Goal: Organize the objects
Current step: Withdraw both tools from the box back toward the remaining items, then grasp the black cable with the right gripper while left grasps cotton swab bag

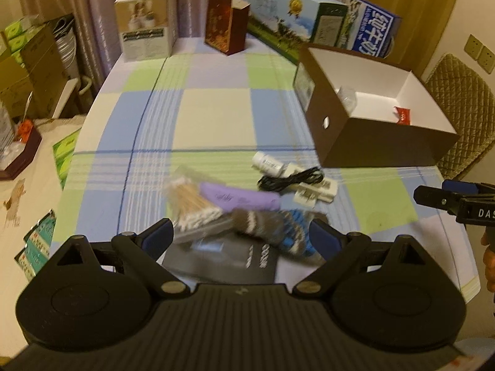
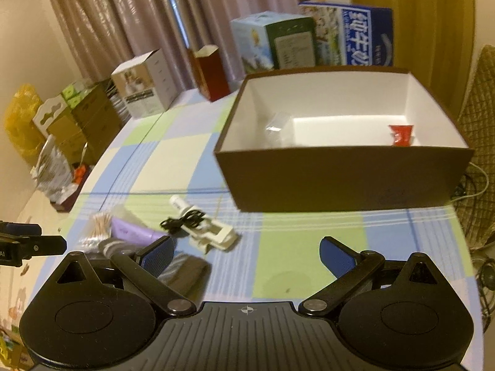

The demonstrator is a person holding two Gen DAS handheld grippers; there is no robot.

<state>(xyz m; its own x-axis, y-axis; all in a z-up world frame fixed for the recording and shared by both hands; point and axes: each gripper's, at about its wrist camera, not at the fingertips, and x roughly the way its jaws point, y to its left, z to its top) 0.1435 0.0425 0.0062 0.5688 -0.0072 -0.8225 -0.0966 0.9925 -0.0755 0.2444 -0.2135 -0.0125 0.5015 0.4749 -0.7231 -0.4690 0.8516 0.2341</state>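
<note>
A pile of small items lies on the checked tablecloth: a bag of cotton swabs (image 1: 188, 204), a purple tube (image 1: 238, 199), striped socks (image 1: 275, 228), a black cable (image 1: 290, 179), a white bottle (image 1: 267, 162) and a white clip (image 2: 213, 235). My left gripper (image 1: 244, 238) hovers open just above the socks and swabs, holding nothing. My right gripper (image 2: 247, 255) is open and empty over bare cloth in front of the brown box (image 2: 343, 179). That open box holds a red packet (image 2: 400, 134) and a clear plastic item (image 2: 278, 128).
Cartons stand along the table's far edge: a white box (image 1: 145, 27), a dark red box (image 1: 227, 21), a green-blue carton (image 1: 297, 18) and a blue milk carton (image 1: 368, 21). A quilted chair (image 1: 461, 114) is at right. A dark booklet (image 1: 222, 259) lies under the pile.
</note>
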